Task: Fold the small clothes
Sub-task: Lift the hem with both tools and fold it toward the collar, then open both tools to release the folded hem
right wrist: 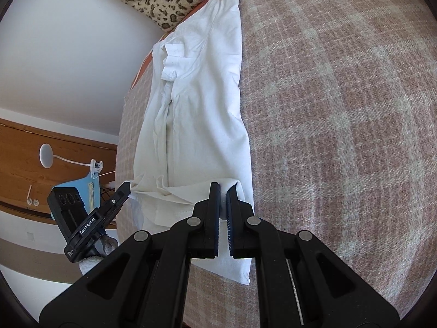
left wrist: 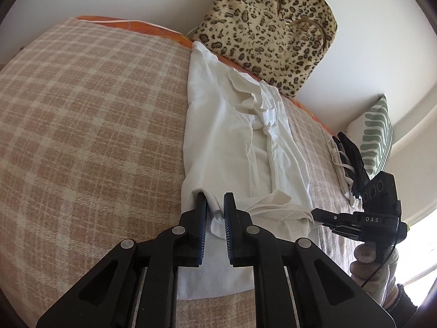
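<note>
Both grippers, left (left wrist: 215, 213) and right (right wrist: 223, 199), are each pinching a near corner of the white shirt (left wrist: 235, 136) on the checked blanket (left wrist: 82, 125).

Both views are bright with soft daylight. In the left wrist view the strongest light enters at the lower right, where a window (left wrist: 424, 248) is blown out to pure white glare. The white garment (left wrist: 232, 136) stays well exposed, its creases picked out by faint grey shadows. The plaid blanket (left wrist: 90, 125) bulges under heavy fisheye curvature, and dark vignetting rings every corner. In the right wrist view the wall (right wrist: 68, 54) at upper left is evenly lit, and the blanket weave at right looks slightly soft toward the edge. Near black gripper parts show little detail.
</note>
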The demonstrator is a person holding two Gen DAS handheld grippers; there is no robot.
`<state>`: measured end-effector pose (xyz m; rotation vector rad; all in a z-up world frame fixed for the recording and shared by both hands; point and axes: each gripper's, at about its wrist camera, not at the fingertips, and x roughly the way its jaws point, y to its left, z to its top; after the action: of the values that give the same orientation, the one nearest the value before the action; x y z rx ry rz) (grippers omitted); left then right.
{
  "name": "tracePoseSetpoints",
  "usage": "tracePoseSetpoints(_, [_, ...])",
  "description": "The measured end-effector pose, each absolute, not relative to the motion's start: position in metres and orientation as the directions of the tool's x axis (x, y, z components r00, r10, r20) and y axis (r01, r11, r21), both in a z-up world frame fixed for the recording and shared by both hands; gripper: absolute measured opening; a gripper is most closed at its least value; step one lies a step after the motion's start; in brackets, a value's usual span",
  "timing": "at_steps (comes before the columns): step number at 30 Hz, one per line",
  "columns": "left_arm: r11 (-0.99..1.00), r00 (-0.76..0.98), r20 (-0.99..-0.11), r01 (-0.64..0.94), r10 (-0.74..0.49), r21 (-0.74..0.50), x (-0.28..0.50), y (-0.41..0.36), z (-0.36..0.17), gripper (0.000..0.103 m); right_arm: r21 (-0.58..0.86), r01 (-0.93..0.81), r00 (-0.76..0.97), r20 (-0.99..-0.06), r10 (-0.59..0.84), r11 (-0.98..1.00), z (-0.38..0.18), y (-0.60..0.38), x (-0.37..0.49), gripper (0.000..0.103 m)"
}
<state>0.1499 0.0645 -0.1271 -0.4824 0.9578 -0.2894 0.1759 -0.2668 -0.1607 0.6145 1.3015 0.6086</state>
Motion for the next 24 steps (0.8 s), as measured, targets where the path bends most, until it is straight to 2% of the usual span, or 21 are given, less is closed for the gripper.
tracePoseSetpoints(5, [0.873, 0.555, -0.714, 0.046, -0.427, -0.486, 0.145, 0.061, -0.116, 0.015, 0.701, -0.087, 0.175, -0.689, 0.704, 0.708, -0.155, -0.273, 0.173, 0.008])
tracePoseSetpoints(8, [0.888, 0.582, -0.703, 0.074, -0.408, -0.454, 0.139, 0.062, -0.105, 0.026, 0.668, -0.114, 0.218, -0.705, 0.675, 0.735, -0.142, -0.278, 0.169, 0.015])
tracePoseSetpoints(9, [0.892, 0.588, -0.700, 0.086, -0.405, -0.444, 0.137, 0.063, -0.101, 0.026, 0.654, -0.128, 0.238, -0.709, 0.663, 0.745, -0.137, -0.280, 0.167, 0.019])
tracePoseSetpoints(14, [0.890, 0.599, -0.681, 0.132, -0.422, -0.435, 0.125, 0.066, -0.091, 0.026, 0.634, -0.197, 0.276, -0.696, 0.663, 0.748, -0.117, -0.283, 0.158, 0.019])
tracePoseSetpoints(24, [0.869, 0.494, -0.719, 0.208, -0.489, -0.449, 0.115, 0.040, -0.107, 0.025, 0.553, -0.461, 0.139, -0.728, 0.671, 0.695, -0.119, -0.215, 0.128, 0.019])
